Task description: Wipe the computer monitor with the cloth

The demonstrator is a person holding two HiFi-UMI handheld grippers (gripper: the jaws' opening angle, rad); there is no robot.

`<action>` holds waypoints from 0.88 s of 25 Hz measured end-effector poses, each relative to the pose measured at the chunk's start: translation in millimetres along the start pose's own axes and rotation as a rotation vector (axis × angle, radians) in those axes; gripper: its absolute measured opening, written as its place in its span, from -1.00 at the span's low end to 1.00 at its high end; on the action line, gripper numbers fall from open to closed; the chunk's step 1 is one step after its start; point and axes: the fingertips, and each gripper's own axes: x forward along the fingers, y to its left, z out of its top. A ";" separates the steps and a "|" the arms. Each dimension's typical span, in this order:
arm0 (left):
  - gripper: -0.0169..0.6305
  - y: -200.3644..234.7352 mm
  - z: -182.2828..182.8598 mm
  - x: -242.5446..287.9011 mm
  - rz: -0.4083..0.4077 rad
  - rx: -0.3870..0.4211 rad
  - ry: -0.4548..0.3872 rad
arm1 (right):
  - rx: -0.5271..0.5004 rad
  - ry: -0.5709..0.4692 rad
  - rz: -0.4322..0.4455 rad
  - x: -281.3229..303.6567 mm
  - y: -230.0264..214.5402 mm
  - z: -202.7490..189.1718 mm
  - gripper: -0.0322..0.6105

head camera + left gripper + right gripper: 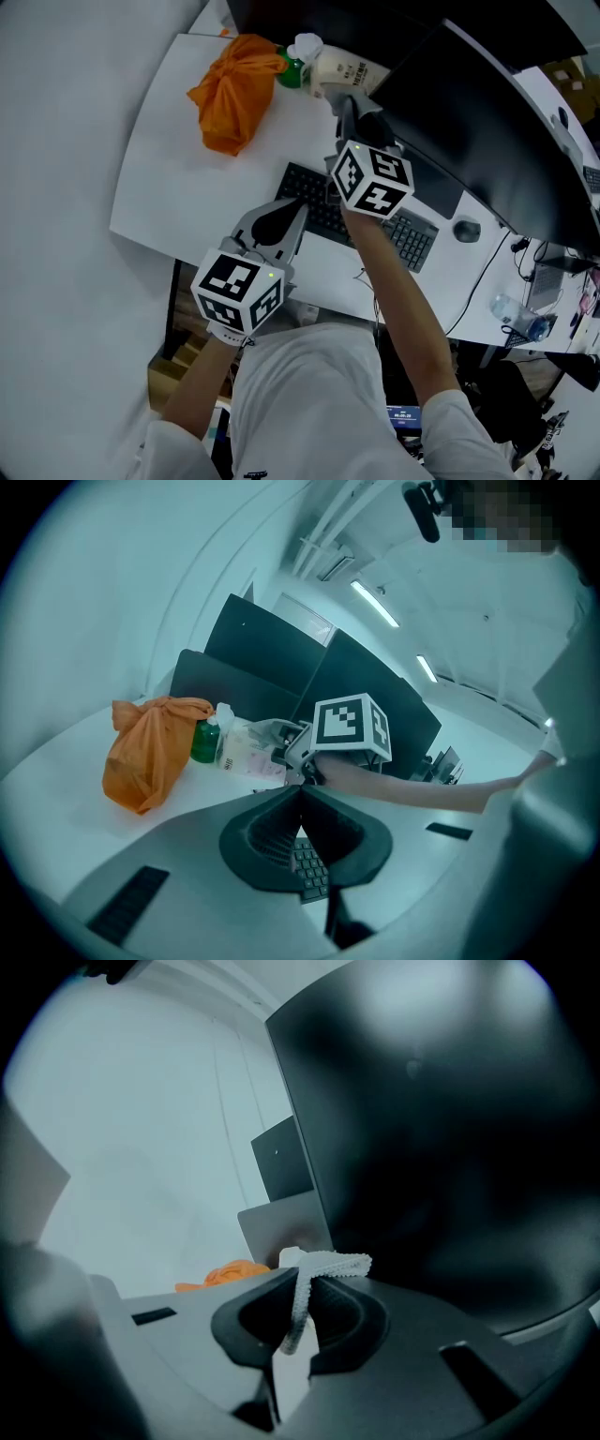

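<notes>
At one o'clock over the desk (178, 187), my right gripper (298, 1309) pinches the cloth (330, 1262) tight near the monitor (441, 1138). I should press softly and rub side to side. My left gripper (302, 810) is closed, holding nothing.

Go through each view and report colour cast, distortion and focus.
Head view: neutral colours, fisheye bowing the white desk at its edges. Left gripper view: teal cast, dark round vignette. Right gripper view: black computer monitor soft and dim with faint sheen; white textured cloth sharper.
</notes>
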 end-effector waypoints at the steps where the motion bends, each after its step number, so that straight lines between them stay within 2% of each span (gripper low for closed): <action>1: -0.89 -0.4 1.4 -0.8 0.000 0.003 -0.003 | 0.003 -0.008 -0.001 -1.1 1.1 4.4 -0.81; 22: -0.89 -3.5 40.7 -20.6 0.011 0.049 -0.066 | 0.060 -0.133 -0.019 -21.1 21.6 89.5 -0.81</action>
